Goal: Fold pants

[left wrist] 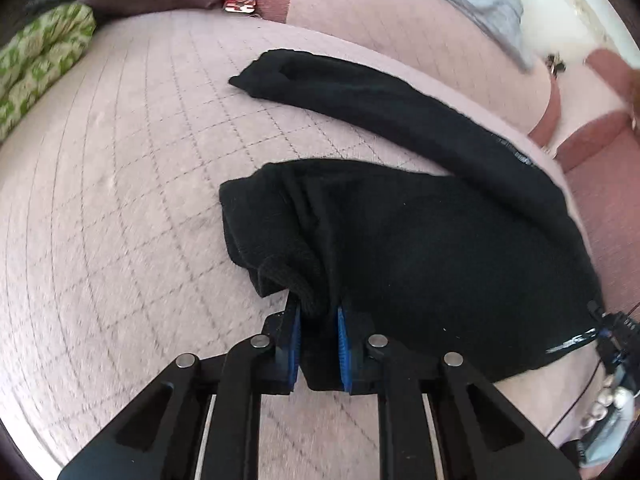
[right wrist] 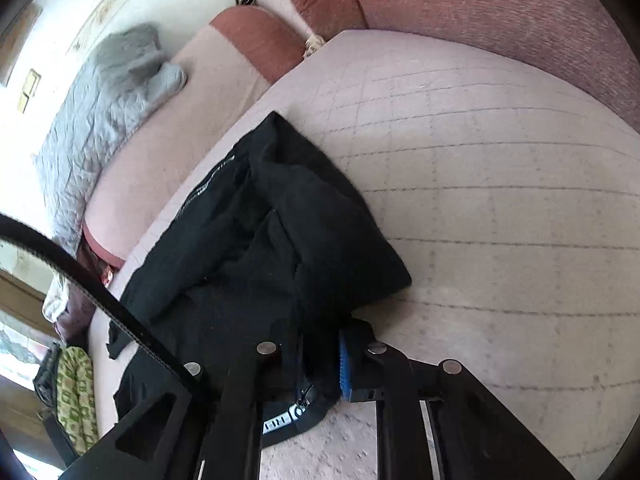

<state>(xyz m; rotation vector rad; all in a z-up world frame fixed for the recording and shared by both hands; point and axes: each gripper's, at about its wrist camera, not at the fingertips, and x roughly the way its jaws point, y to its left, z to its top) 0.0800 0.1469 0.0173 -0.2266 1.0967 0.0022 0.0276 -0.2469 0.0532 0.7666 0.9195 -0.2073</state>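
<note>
— Item one?
— Black pants (left wrist: 420,248), soft knit, lying crumpled on the pink quilted mattress (left wrist: 120,200), one leg stretched long towards the far edge.
— Left gripper (left wrist: 318,332)?
— Blue ribbed jaws pinched on a bunched cuff.
— Right gripper (right wrist: 316,364)?
— Jaws clamped on the pants by a zipper (right wrist: 306,394).

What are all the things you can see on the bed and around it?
Black fabric pants: one, black, bunched on the quilt.
Quilted pink bed cover: one, pale pink, under the pants.
Green patterned cloth: one, green and cream, at the bed's edge.
Grey crinkled blanket: one, grey, on the neighbouring pink cushion.
Reddish bolster cushion: one, brick red, beyond the quilt.
Left gripper: black with blue pads, clamping the pants.
Right gripper: black with blue pads, clamping the pants.
</note>
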